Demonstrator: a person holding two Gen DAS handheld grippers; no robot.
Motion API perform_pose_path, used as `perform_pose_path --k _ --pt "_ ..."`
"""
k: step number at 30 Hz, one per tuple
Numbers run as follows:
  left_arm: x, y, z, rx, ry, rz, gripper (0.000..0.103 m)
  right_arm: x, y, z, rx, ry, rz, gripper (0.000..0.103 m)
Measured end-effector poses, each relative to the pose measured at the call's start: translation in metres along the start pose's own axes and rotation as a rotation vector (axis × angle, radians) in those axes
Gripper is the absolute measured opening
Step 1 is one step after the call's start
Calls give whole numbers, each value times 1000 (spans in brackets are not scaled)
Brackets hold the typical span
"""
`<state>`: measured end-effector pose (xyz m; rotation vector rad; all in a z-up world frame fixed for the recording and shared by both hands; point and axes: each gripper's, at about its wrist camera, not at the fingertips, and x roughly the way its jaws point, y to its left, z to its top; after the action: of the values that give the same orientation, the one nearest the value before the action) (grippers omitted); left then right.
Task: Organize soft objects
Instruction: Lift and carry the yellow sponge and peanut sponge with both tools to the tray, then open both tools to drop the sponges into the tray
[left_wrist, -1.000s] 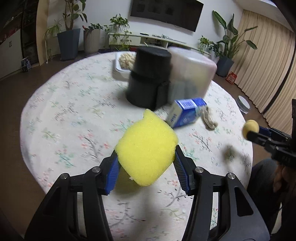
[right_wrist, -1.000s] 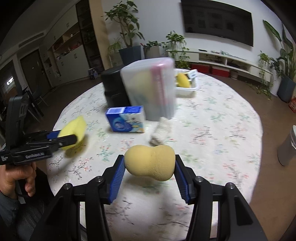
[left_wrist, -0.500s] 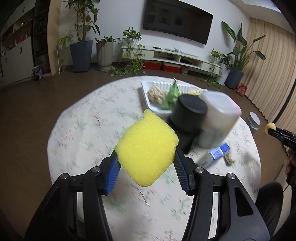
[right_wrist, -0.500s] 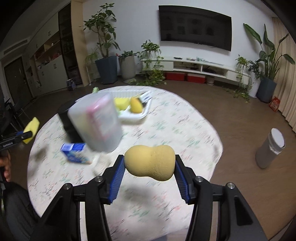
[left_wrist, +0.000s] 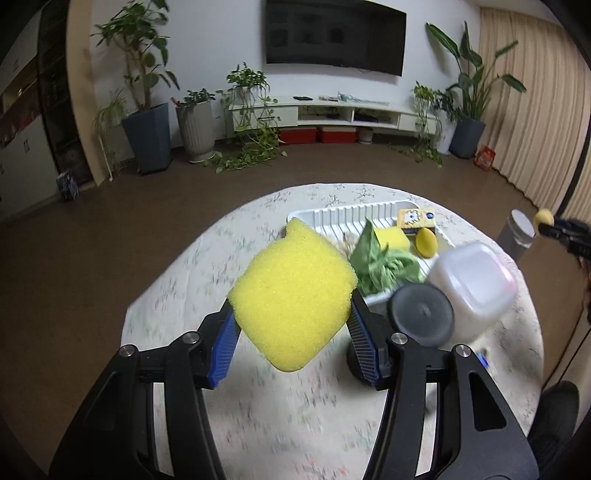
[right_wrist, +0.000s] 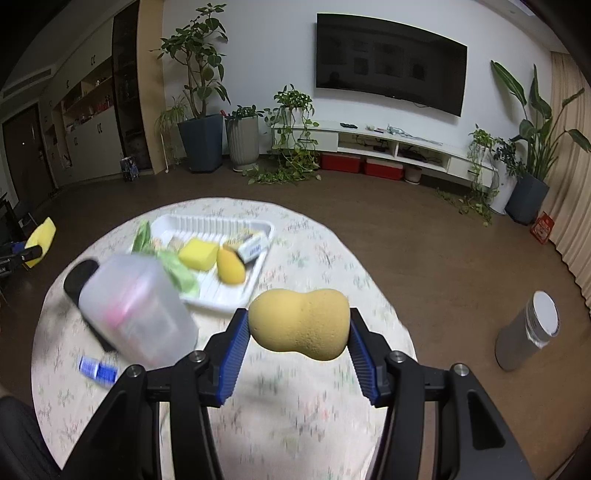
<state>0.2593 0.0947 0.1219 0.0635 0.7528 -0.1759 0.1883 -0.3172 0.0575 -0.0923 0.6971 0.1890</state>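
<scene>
My left gripper (left_wrist: 293, 321) is shut on a bright yellow sponge (left_wrist: 291, 295), held high above the round table (left_wrist: 177, 310). My right gripper (right_wrist: 297, 328) is shut on a tan peanut-shaped sponge (right_wrist: 301, 323), also in the air over the table (right_wrist: 332, 258). A white tray (left_wrist: 332, 216) at the far side holds a green cloth (left_wrist: 384, 266), a yellow sponge block (left_wrist: 395, 238), an oval yellow sponge (left_wrist: 426, 242) and a small packet (left_wrist: 415, 218). The same tray (right_wrist: 221, 295) shows in the right wrist view. The other gripper appears at each view's edge.
A translucent plastic tub (right_wrist: 136, 314) and a black cylinder (left_wrist: 421, 314) stand on the table near the tray. A blue box (right_wrist: 98, 369) lies beside them. A grey bin (right_wrist: 528, 336) stands on the floor to the right. Potted plants and a TV unit line the far wall.
Both grippers have risen and drawn back from the table with their sponges still held. The tray has come into fuller view and the tub and black cylinder now sit lower in the frames.
</scene>
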Motion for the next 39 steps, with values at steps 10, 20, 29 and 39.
perform_pose_path --k 10,20,29,39 --pt "93 -14 78 85 79 -43 52 79 31 85 -111 44 73 55" --pt "188 -52 91 194 229 -83 53 180 91 132 -240 165 179 55" --pt "226 -55 80 211 299 -101 54 247 120 122 -312 297 244 55" --pt "230 -55 76 182 289 -97 69 271 124 108 -316 346 248 59"
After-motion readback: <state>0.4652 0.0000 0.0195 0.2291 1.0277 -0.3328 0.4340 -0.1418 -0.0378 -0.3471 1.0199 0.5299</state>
